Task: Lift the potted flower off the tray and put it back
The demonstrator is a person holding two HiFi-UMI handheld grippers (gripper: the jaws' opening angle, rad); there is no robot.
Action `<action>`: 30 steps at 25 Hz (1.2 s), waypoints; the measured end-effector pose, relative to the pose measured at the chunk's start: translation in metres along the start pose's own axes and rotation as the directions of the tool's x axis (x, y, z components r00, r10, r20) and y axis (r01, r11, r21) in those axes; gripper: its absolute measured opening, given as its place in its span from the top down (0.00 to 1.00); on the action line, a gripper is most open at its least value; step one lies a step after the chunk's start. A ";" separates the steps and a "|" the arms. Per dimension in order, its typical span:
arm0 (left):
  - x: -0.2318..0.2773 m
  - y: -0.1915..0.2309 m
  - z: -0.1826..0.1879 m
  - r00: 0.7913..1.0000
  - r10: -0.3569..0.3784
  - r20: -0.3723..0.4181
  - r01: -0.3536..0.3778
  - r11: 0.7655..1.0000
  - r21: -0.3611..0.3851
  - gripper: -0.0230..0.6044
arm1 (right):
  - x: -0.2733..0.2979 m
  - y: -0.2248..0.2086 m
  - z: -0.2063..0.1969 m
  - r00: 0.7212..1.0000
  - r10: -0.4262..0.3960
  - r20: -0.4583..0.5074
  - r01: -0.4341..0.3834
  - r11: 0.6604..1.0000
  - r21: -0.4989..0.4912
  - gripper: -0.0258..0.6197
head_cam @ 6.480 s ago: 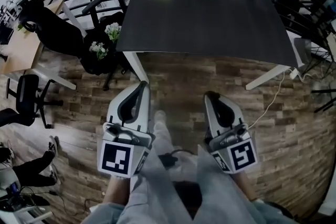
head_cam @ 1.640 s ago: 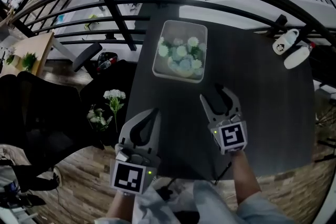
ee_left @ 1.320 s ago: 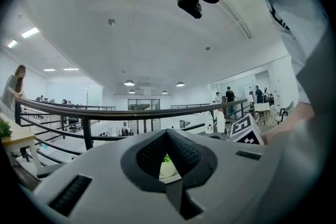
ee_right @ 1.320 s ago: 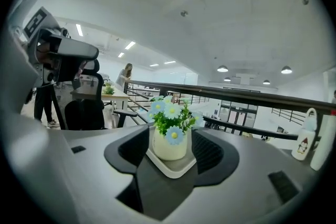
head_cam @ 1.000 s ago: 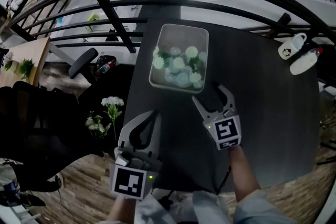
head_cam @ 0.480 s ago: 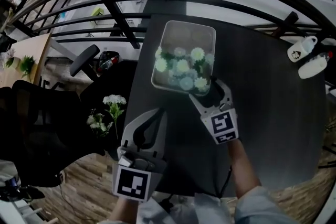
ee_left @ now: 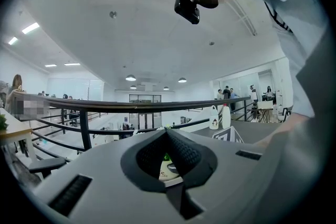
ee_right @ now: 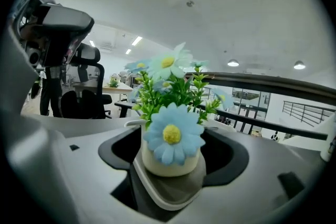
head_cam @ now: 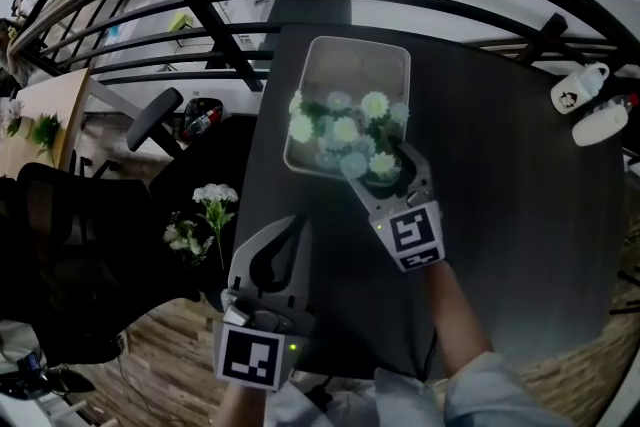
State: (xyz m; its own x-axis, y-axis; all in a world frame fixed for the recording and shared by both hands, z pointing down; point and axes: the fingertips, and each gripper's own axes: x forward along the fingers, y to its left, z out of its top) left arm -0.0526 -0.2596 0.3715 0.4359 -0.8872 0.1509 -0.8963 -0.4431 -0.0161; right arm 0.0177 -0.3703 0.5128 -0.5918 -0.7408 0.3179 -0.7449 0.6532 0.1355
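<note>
On the dark table (head_cam: 500, 215) stands a white tray (head_cam: 330, 50) that holds the potted flower (head_cam: 345, 130), a cream pot (ee_right: 170, 162) with blue daisies and green leaves. My right gripper (head_cam: 378, 163) reaches over the tray's near right corner. Its jaws have just been opening and stand wide on both sides of the pot, with a gap at each side, in the right gripper view (ee_right: 173, 136). My left gripper (head_cam: 298, 221) hangs over the table's near left edge, short of the tray, shut with nothing in it (ee_left: 167, 132).
A black railing (head_cam: 200, 5) curves behind the table. Two white bottles (head_cam: 585, 105) stand at the table's far right. Left of the table, down at floor level, are a black office chair (head_cam: 150, 115) and white flowers (head_cam: 205, 205).
My right gripper has moved forward from the bare table to the tray's corner, and its jaws have spread round the pot. The left gripper has barely moved.
</note>
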 end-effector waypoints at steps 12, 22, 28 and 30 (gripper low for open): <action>-0.003 0.002 -0.015 1.000 0.010 -0.025 -0.011 1.000 -0.015 0.97 | 0.025 0.003 0.022 0.998 0.041 0.056 -0.039 0.999 -0.032 0.45; -0.004 -0.002 -0.016 0.999 0.024 -0.034 -0.024 1.000 -0.012 0.97 | 0.027 0.003 0.026 0.991 0.072 0.112 -0.079 0.995 0.059 0.67; -0.003 -0.004 -0.018 0.999 0.026 -0.037 -0.026 1.000 -0.009 0.97 | 0.028 0.003 0.027 0.991 0.081 0.110 -0.083 0.996 0.021 0.69; -0.001 -0.006 -0.018 0.999 0.022 -0.038 -0.023 1.000 -0.007 0.97 | 0.028 0.003 0.027 0.992 0.075 0.106 -0.074 0.997 -0.009 0.72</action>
State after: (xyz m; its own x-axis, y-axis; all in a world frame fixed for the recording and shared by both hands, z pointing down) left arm -0.0496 -0.2536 0.3891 0.4123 -0.8915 0.1879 -0.9066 -0.4219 -0.0126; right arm -0.0093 -0.3933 0.4970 -0.6750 -0.7024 0.2260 -0.6963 0.7077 0.1197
